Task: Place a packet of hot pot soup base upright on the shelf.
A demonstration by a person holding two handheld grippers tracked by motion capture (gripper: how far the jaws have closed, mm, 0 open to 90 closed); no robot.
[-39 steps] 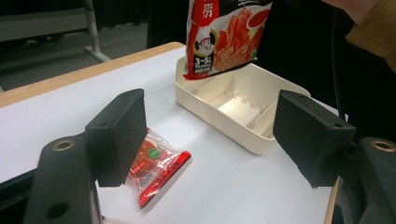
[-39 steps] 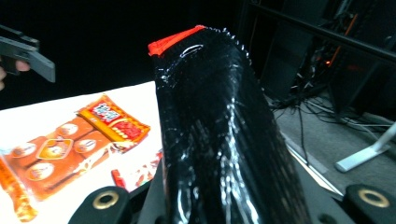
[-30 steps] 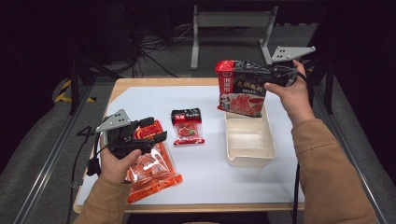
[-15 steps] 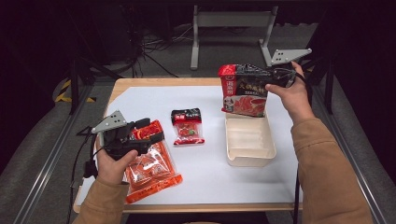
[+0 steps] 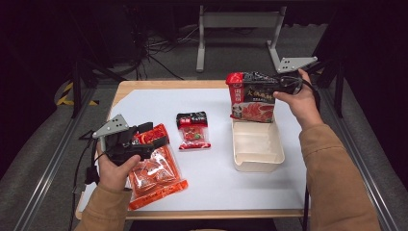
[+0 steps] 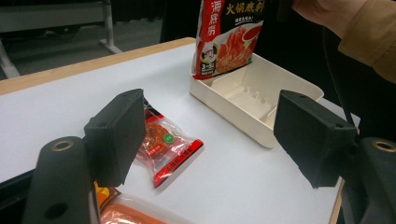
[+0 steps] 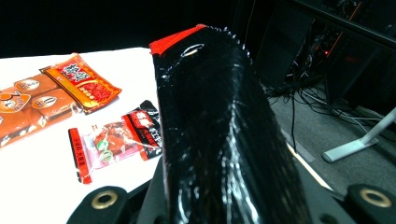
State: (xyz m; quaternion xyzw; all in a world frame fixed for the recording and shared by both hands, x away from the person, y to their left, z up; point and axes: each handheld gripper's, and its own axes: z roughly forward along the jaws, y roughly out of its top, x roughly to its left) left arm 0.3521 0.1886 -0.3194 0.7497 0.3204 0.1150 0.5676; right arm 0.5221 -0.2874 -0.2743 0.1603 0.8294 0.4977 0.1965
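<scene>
The right gripper (image 5: 284,83) pinches the top of a big black and red soup pouch (image 5: 252,97); the pouch hangs upright, and its bottom edge dips into the far end of the cream tray (image 5: 257,161) on the right side of the white table (image 5: 221,183); in the left gripper view the pouch (image 6: 227,35) stands in the far corner of the tray (image 6: 243,109); in the right gripper view the shiny black pouch (image 7: 219,130) rises between the jaws.

The left gripper (image 5: 144,139) is held over the near left of the table with its jaws spread and nothing between them; under it lies a large orange packet (image 5: 156,175); a small red packet (image 5: 192,131) lies flat in the middle, between the orange packet and the tray, apart from both.
</scene>
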